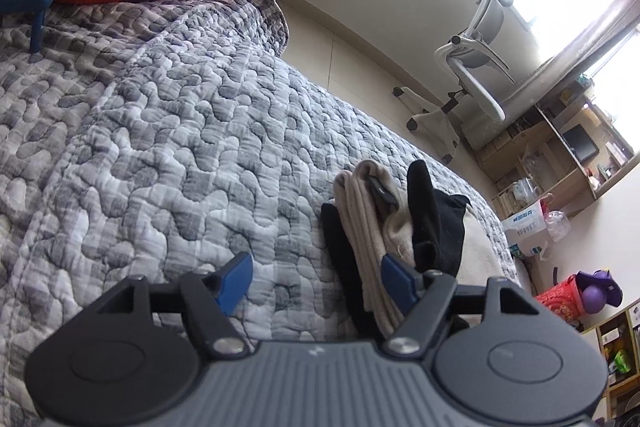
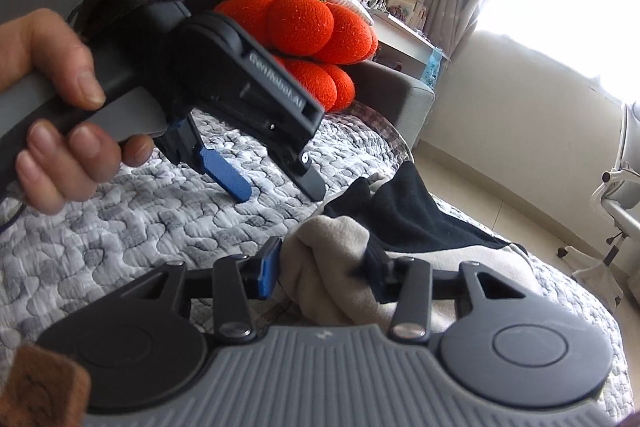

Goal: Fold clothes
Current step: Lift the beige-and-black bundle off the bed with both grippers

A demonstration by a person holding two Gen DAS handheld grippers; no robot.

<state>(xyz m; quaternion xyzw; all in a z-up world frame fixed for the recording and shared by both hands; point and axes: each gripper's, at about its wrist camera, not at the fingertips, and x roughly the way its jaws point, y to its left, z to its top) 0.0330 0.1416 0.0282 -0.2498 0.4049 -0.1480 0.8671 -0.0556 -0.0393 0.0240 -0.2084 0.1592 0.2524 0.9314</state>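
The right gripper [image 2: 320, 269] has its blue pads pressed onto a bunched beige garment [image 2: 336, 279], seemingly a firm pinch, though the far pad is half buried in cloth. The left gripper [image 1: 316, 281], held in a hand [image 2: 60, 115], stands wide apart with nothing between its jaws. Beige and black clothes [image 1: 432, 219] lie heaped on the grey quilted bedspread [image 1: 160, 131], with an orange cushion [image 2: 304, 23] behind.

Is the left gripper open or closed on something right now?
Open. The left gripper shows bare quilt between its spread blue pads; the beige garment lies beside one pad, not clamped.
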